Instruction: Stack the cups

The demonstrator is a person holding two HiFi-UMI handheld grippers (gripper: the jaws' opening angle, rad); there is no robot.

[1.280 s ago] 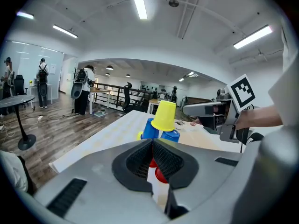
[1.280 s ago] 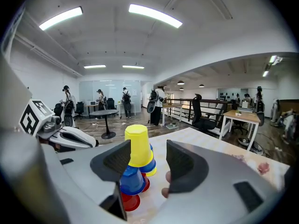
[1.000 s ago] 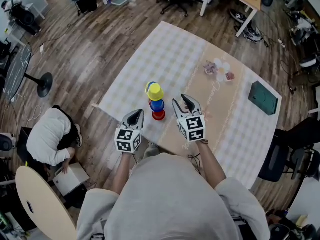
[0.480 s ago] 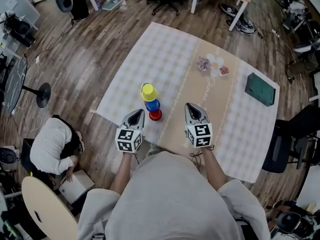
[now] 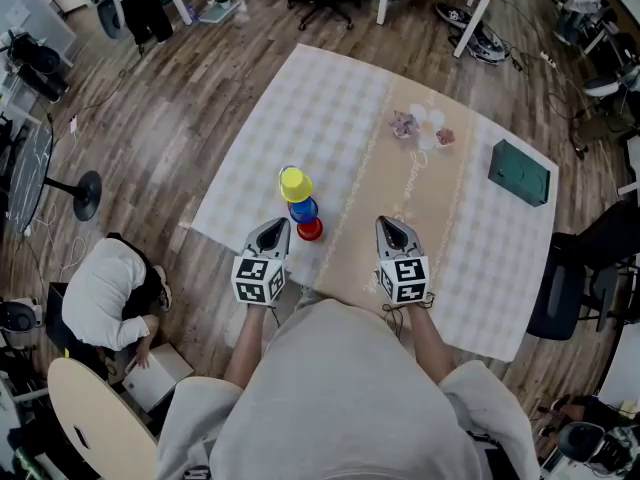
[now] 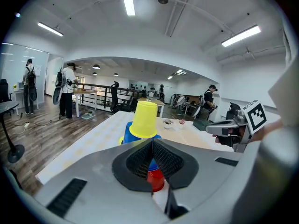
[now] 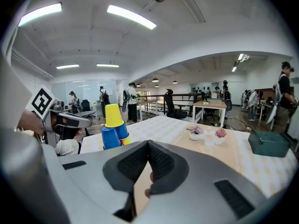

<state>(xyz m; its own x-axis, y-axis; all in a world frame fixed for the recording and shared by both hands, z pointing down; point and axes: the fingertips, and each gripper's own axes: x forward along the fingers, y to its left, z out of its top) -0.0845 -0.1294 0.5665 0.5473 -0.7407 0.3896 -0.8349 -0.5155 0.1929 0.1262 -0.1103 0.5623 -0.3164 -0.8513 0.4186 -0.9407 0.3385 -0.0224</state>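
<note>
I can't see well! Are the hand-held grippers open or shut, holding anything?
Left hand-held gripper: shut, holding nothing.
Right hand-held gripper: shut, holding nothing.

Bright, even indoor light; frames sharp.
White glare off ceiling strip lights (image 6: pixel 127 1) in both gripper views; strong fisheye bending, dark vignette at corners; shadows soft; close foreground slightly blurred.

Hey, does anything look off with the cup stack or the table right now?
Nothing stands out. The cup stack stands on the table, yellow cup on top, none fallen or spilled. The left gripper and right gripper are both shut, empty and clear of it.
</note>
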